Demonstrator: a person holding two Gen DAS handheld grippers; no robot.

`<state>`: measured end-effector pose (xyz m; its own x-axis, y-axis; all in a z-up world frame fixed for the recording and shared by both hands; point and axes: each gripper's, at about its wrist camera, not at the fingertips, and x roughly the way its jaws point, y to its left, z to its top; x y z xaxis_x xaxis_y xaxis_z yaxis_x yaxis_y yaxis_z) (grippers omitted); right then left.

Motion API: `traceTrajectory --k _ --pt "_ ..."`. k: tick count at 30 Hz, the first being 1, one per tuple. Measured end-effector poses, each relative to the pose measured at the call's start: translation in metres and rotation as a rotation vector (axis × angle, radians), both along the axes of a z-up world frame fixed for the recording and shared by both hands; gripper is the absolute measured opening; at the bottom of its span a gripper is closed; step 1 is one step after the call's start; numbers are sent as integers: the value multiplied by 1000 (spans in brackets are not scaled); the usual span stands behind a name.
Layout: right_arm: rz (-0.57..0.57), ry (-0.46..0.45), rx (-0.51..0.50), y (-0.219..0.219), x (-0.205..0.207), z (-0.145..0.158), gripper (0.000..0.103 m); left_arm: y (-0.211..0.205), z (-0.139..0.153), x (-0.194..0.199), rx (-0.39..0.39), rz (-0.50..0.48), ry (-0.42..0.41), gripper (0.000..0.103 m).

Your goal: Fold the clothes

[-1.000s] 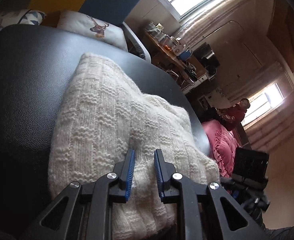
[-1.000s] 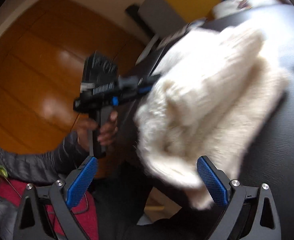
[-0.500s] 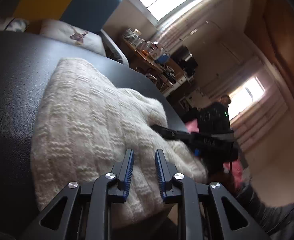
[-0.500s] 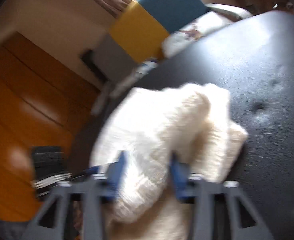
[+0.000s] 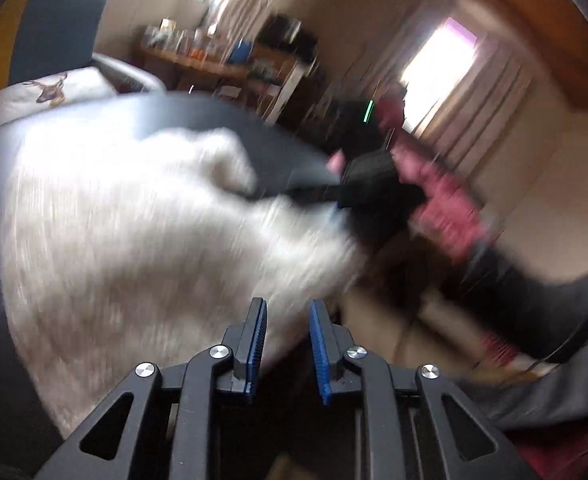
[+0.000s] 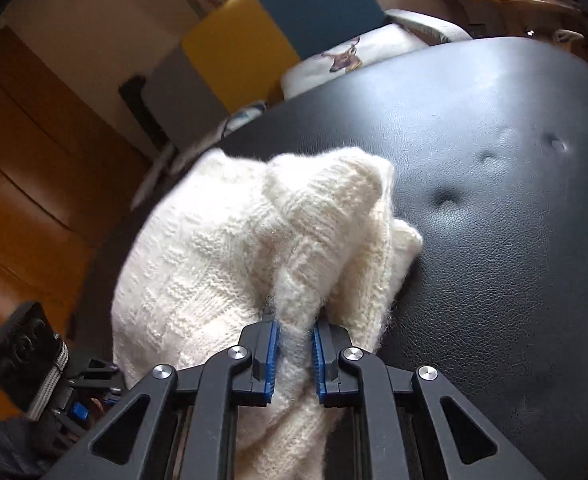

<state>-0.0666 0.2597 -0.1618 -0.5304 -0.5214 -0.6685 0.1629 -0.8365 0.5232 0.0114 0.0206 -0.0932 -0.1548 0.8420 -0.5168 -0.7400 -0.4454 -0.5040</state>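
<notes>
A cream knitted sweater [image 6: 234, 256] lies folded in a thick bundle on a black leather surface [image 6: 493, 200]. My right gripper [image 6: 294, 344] is shut on a fold of the sweater at its near edge. In the blurred left wrist view the sweater [image 5: 134, 240] fills the left half. My left gripper [image 5: 288, 340] sits at the sweater's near edge with its jaws nearly together and nothing clearly between them. The right gripper's body [image 5: 369, 184] shows there at the sweater's far right side.
A chair with a yellow and blue back [image 6: 278, 28] and a deer-print cushion [image 6: 349, 60] stands behind the surface. Wooden floor [image 6: 22, 200] lies to the left. A cluttered shelf [image 5: 214, 52] and windows are in the background.
My right gripper closed on a fold of the sweater and the view has steadied. My left gripper has drawn back towards the sweater's near right edge and swings fast, blurring its view.
</notes>
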Motion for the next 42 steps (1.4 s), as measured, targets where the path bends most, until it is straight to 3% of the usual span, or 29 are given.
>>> traceTrajectory --k 5,8,9,10,11,12,14,17,22,25,29,32,35,39,40,42 --pt "53 67 28 -5 -5 16 15 32 -1 -23 11 17 -13 22" --pt "80 110 16 -6 -5 27 15 71 -28 -19 -86 -87 -59 22" --pt "88 117 19 -7 -3 27 15 86 -43 -10 -154 -123 -56 22" --pt "89 87 27 -7 1 19 15 91 -50 0 -175 -127 -14 22" --pt "89 56 36 -7 6 11 15 92 -51 6 -168 -124 16 22" --pt "89 28 41 -6 11 3 15 91 -51 5 -153 -121 -10 22" --pt "56 36 -78 13 25 -6 15 88 -51 0 -130 -109 -66 22" --pt "51 47 -124 19 26 -9 17 90 -49 4 -145 -106 -46 22" --pt "57 98 -20 13 21 30 33 89 -42 11 -150 -75 -19 25" --pt "66 156 49 5 23 52 41 76 -27 14 -104 -52 -20 25" --pt "91 223 130 -16 16 74 42 48 -1 21 -48 1 45 26" --pt "86 253 128 -23 16 84 42 43 0 22 -83 37 86 26" --pt "102 213 146 -34 4 77 45 51 -10 18 -142 52 93 26" --pt "79 63 248 -34 -4 40 45 77 -37 22 -245 36 94 26" --pt "66 66 225 -27 -2 32 46 82 -39 28 -246 40 123 26" --pt "52 73 179 -17 -1 22 46 87 -38 27 -235 49 80 26"
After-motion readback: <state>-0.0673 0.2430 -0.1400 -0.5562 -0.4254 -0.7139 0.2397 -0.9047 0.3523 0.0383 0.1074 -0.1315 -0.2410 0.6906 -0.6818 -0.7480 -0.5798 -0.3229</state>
